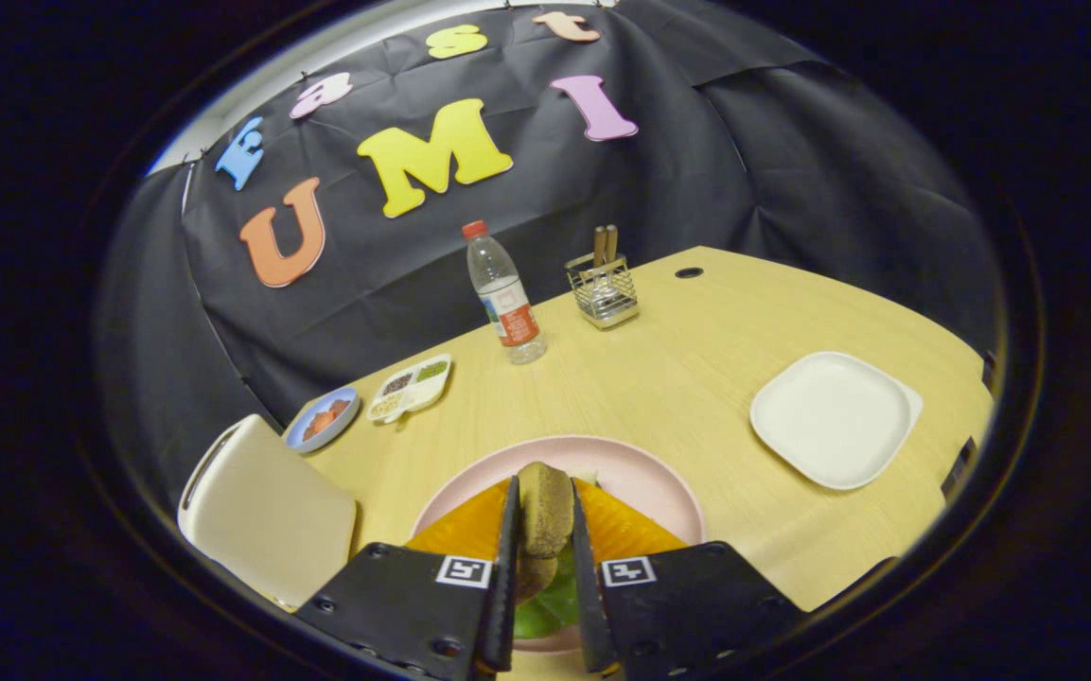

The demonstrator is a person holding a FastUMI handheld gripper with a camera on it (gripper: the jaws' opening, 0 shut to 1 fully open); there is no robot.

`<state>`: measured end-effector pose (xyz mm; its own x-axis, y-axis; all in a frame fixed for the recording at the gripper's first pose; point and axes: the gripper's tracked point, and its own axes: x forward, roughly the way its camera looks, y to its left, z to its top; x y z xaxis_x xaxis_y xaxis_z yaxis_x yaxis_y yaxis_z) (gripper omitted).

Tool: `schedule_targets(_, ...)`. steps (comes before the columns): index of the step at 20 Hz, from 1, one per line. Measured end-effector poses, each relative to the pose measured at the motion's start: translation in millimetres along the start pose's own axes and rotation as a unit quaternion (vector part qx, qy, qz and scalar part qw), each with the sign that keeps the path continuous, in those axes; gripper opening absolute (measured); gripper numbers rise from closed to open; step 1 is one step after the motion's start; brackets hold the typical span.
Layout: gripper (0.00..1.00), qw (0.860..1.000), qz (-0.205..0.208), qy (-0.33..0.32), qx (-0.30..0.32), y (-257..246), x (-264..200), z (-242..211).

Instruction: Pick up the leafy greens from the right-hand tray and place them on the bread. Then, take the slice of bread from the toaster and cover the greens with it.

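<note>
- Gripper (543, 518): the two flat fingers are seen pressed onto the sides of a brown, coarse-crumbed slice of bread (545, 506), held upright on edge between them.
- Leafy greens (550, 598): a glossy green patch is seen below the held slice, between the fingers, lying on the pink plate (644, 473).
- An orange-yellow, ribbed, translucent sheet (625, 530) is spread on the plate on both sides of the fingers; what it is cannot be told.
- Pink plate: round, matt, set at the near edge of the pale wood-grain table (687, 378).
- White square tray (834, 416): rounded corners, smooth, placed near the right edge of the table, well apart from the plate.
- Cream boxy appliance (266, 511), rounded in shape, at the near left corner; whether it is the toaster cannot be told.
- Small blue dish (321, 419) and white divided dish (411, 386) are set along the left edge.
- Clear plastic bottle (504, 293), red cap, upright near the far edge; a wire-mesh holder (604, 291) with wooden handles beside it.
</note>
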<state>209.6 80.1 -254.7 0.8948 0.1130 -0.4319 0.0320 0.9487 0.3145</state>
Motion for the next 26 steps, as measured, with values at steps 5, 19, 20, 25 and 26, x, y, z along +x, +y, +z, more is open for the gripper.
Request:
schedule_targets(5, 0.45, 1.000, -0.010, -0.006, -0.026, -7.8, 6.8, 1.5)
schedule_targets(19, 0.95, 0.990, -0.016, -0.093, -0.106, 14.5, -84.9, 30.9)
schedule_targets(20, 0.96, 0.989, -0.007, -0.103, -0.110, 20.2, -98.1, 32.8)
schedule_targets(25, 0.96, 0.978, 0.010, -0.144, -0.151, 32.0, -159.9, 32.9)
schedule_targets(26, 0.96, 0.975, 0.010, -0.155, -0.161, 32.7, -173.4, 32.9)
